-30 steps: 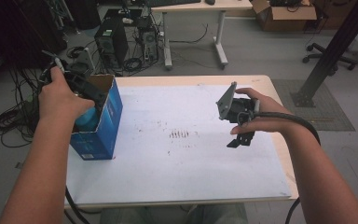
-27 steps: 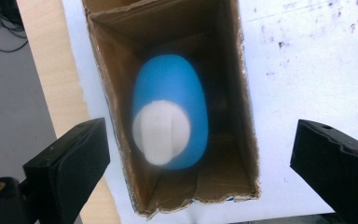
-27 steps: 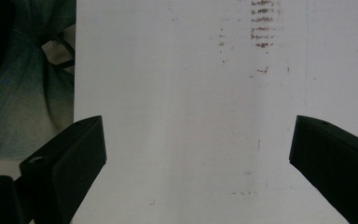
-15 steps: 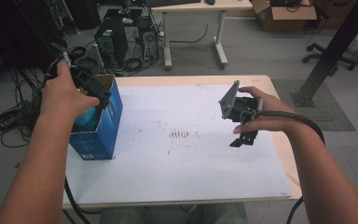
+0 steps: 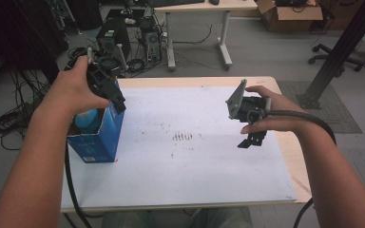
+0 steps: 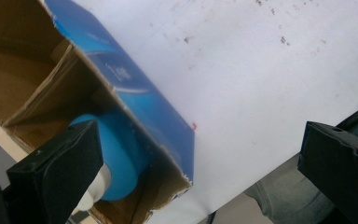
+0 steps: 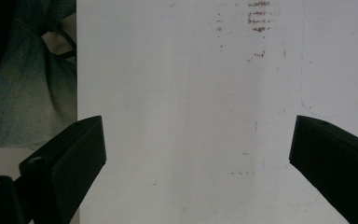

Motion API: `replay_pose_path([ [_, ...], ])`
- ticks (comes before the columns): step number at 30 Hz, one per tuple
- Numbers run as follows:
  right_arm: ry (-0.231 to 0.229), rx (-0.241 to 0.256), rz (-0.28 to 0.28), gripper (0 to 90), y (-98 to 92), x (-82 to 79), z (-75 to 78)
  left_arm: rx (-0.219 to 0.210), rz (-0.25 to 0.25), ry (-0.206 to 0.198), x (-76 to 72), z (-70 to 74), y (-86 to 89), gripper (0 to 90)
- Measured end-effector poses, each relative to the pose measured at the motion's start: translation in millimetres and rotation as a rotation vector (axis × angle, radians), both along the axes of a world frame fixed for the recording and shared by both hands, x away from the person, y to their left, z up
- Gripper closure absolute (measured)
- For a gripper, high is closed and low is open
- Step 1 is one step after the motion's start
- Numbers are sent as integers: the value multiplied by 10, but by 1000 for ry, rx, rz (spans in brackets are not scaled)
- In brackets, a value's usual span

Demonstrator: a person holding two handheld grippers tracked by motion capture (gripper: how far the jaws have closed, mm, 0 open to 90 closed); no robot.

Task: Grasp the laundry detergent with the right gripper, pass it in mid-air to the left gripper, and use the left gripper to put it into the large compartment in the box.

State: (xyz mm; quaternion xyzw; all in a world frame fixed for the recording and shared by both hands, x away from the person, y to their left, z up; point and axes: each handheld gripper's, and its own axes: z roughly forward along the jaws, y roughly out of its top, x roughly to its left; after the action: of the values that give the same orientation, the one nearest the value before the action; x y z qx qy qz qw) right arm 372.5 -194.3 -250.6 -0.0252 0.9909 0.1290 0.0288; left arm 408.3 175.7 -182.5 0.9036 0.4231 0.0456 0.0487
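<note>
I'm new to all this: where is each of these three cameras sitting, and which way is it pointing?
High view: fixed above the person's side, looking forward and down at the table; both forearms, the left gripper and the right gripper show.
Left gripper view: rides the left gripper, looking down into the blue box at the blue cylinder; its two jaws are wide apart.
Right gripper view: rides the right gripper, facing the white tabletop; jaws wide apart.
Shared: the high and left gripper views both show the blue box.

Blue cardboard boxes (image 5: 97,135): one (top open)
Blue rolls (image 6: 116,158) inside it: one
Grippers: two, left gripper (image 5: 105,84) and right gripper (image 5: 252,124)
Tables (image 5: 180,180): one
</note>
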Motion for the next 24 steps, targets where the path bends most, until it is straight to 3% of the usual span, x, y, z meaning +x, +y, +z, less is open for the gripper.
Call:
replay_pose_path([
  [4,2,1,-1,35,-25,8,3,-8,-72,-3,-2,31,-93,1],
  [8,8,-19,-12,34,-67,19,-18,-40,-209,-18,-35,52,-215,1],
  [12,18,-32,-15,35,-104,44,-36,-45,-310,6,-52,38,-327,2],
  [19,22,-44,-24,35,-114,62,-33,-41,-431,46,-41,-51,-456,1],
  [24,32,-54,-31,35,-102,80,-38,-48,-478,79,-52,-88,-536,1],
])
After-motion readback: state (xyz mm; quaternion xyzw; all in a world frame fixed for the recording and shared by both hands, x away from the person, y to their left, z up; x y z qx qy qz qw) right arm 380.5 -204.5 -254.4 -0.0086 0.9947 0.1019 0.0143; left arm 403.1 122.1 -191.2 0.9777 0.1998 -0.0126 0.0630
